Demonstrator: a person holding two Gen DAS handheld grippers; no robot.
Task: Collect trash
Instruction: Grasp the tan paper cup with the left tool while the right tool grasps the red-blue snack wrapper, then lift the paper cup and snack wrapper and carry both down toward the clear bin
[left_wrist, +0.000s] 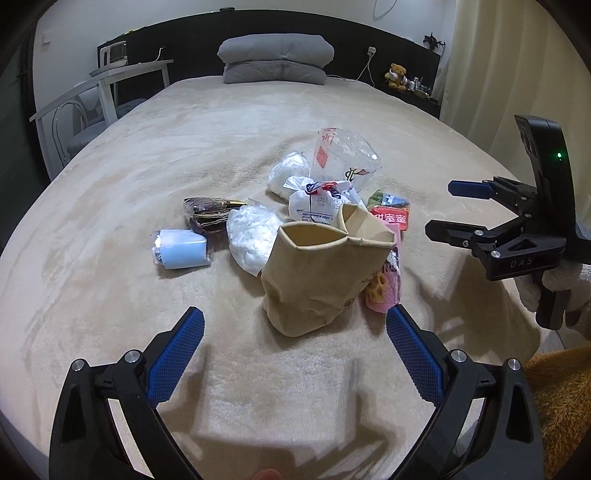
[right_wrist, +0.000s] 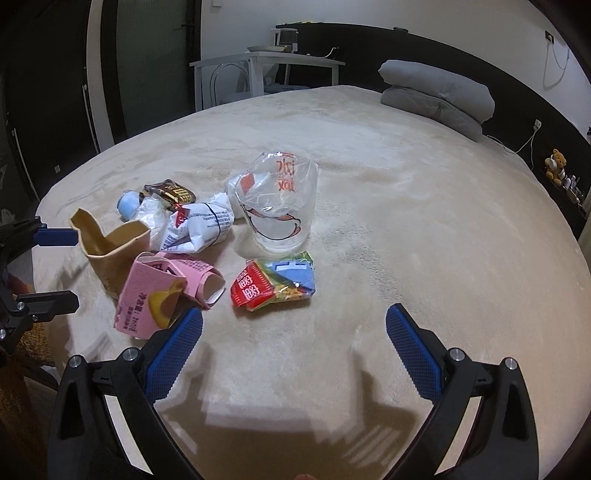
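Beige bed (left_wrist: 129, 192) holds all trash; paper bag (left_wrist: 314, 273) looks unfilled. Left hand-held gripper (left_wrist: 295, 343) and right hand-held gripper (right_wrist: 294, 341) spread, holding nothing.

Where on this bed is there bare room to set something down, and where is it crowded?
Bare blanket stretches from the trash pile back to the grey pillows, also between the brown paper bag and the left gripper. In the right view, everything right of the clear plastic cup is free. Crowded: the wrappers around the bag, pink carton touching it.
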